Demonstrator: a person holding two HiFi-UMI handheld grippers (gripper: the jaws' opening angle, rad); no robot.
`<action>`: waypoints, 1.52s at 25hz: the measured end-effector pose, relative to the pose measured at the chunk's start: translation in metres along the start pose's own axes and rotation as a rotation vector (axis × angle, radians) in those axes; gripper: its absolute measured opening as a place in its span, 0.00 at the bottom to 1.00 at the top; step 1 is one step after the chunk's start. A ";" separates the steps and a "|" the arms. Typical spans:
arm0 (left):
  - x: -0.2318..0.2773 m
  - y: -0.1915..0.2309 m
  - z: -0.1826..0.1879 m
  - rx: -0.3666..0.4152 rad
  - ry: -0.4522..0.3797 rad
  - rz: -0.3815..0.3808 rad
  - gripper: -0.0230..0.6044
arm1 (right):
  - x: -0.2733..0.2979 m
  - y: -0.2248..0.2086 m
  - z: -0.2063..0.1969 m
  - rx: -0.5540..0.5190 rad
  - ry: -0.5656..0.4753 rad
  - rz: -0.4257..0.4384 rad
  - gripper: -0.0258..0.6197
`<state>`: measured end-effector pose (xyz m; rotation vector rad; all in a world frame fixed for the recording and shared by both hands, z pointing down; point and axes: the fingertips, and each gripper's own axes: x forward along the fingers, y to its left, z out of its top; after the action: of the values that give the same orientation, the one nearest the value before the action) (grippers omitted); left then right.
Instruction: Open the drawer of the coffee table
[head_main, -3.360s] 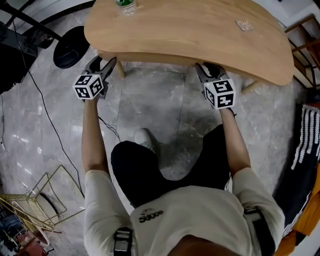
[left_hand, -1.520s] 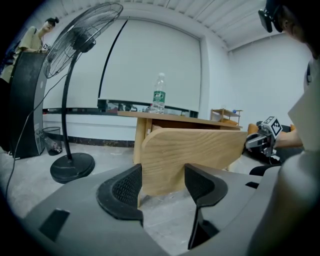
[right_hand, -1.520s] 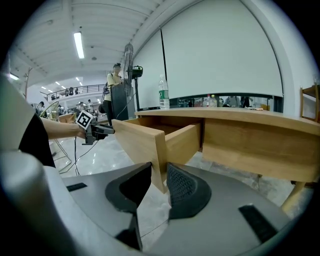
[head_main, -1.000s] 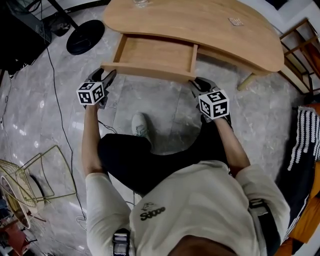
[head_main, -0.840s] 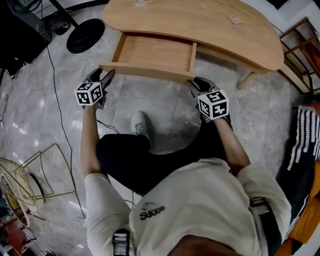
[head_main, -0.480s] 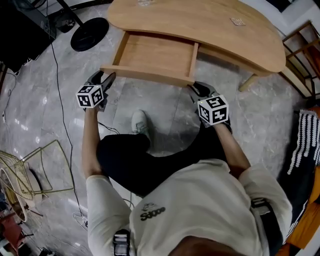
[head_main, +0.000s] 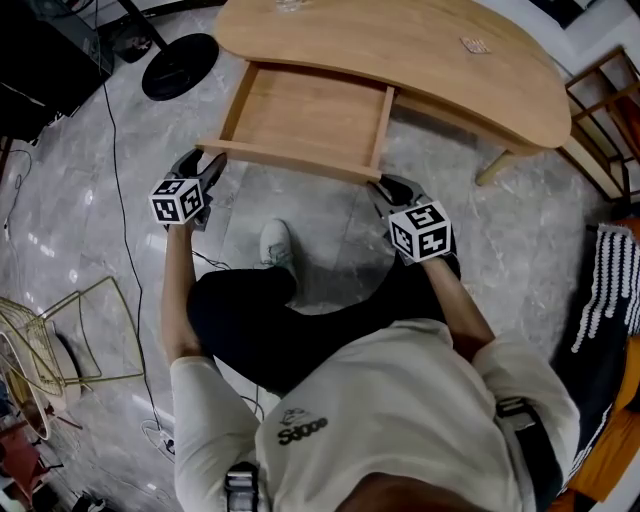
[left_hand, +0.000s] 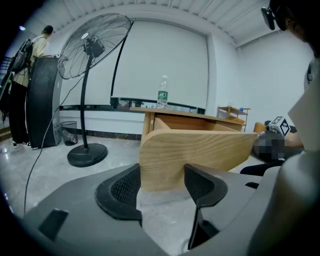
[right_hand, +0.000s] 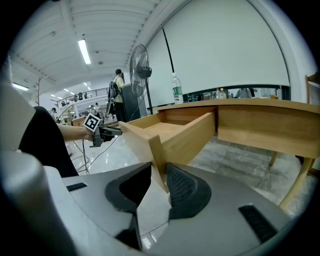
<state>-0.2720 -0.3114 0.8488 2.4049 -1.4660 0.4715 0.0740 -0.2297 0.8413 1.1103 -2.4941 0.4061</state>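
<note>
Vs. the frame of a few sec. before, the drawer (head_main: 300, 112) is no longer hidden under the worktop (head_main: 430, 50). It is now drawn out from the worktop's near edge. Vs. the frame of one sec. before, a little more of its inside is seen. Both hand-held grippers are also found farther from the worktop and closer to the person's body.

The drawer is placed below the worktop's left half, w/ its open side up. It is pointed out of the worktop toward the person. The long axis of its front panel is laid approx. parallel to the worktop's long near edge, and its two side walls are run back under the worktop.

The right hand-held gripper (head_main: 388, 186) is closed on the drawer at the right end of the front panel. In the right gripper view the panel's edge is seen between the two pads and is touched by both.

The jaws of the left hand-held gripper (head_main: 203, 161) are held wide apart. The left end of the front panel is seen just beyond them, and no pinch by the pads can be made out.

A bottle (left_hand: 162, 92) is stood on the worktop at its far edge. A fan (left_hand: 95, 47) is stood on the floor beyond the worktop's left end.
</note>
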 end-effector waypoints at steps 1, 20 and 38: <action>0.000 0.000 -0.002 0.000 0.005 0.003 0.48 | 0.001 0.000 -0.001 0.002 0.002 0.003 0.18; 0.017 0.002 -0.038 -0.009 0.096 0.005 0.48 | 0.019 -0.004 -0.035 0.037 0.066 0.044 0.20; 0.019 0.007 -0.048 -0.042 0.121 0.008 0.47 | 0.022 -0.006 -0.044 0.017 0.100 0.131 0.21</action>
<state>-0.2763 -0.3102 0.9011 2.2963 -1.4208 0.5719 0.0746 -0.2301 0.8906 0.9120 -2.4867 0.5083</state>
